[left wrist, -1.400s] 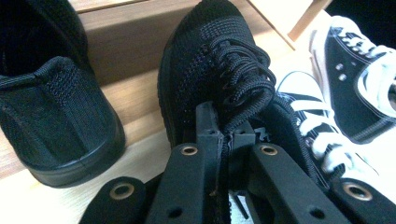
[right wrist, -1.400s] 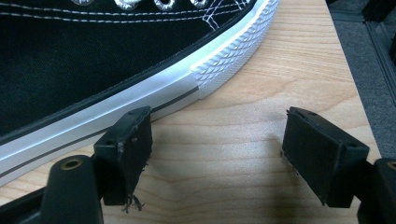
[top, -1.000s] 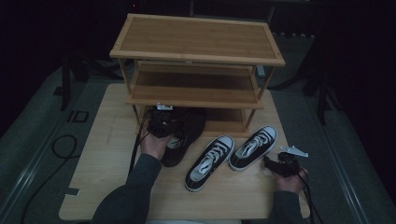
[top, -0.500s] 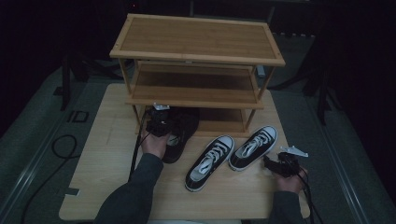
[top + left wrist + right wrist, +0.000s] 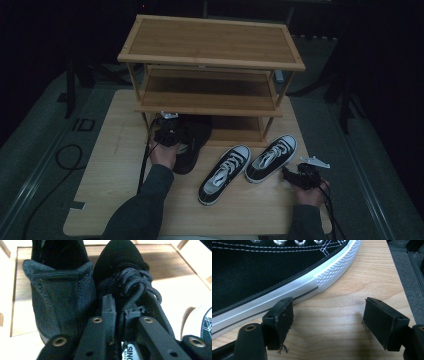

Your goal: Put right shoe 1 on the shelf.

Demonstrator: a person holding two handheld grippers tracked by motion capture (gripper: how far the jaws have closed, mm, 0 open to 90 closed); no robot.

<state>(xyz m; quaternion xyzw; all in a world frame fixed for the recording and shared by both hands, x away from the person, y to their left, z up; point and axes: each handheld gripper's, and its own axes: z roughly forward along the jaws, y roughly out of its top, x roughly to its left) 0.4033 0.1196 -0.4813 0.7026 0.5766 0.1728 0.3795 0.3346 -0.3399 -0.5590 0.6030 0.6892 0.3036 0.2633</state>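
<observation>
- My left tool sits at the heel of the right-hand one of two black knit lace-up shoes. Its jaws have just been opening, narrow gap, with the collar edge and a lace loop between them. I cannot tell whether the pads press on the fabric or have let go.
- That shoe lies toe-first under the bottom tier of the three-tier bamboo shoe rack, beside its partner, the other black knit shoe, heels poking out toward me on the pale wooden surface.
- Risk: the dark braided lace drapes right over the jaw tips. If I back out without opening wider, I judge it may snag and drag the shoe out again.
- Risk: the two black shoes touch side by side; a crooked pull could skew the partner too.
- Risk: the rack's low shelf edge is close above my tool in the high view; lifting early could knock it.
- My right tool rests released, jaws spread on bare wood, one pad just beside the white rubber sole of a black canvas sneaker.
- Risk: a careless close there would pinch only the sole rim and likely slip off.
- The second canvas sneaker lies near, between my hands; a sweeping forearm could nudge it.
</observation>
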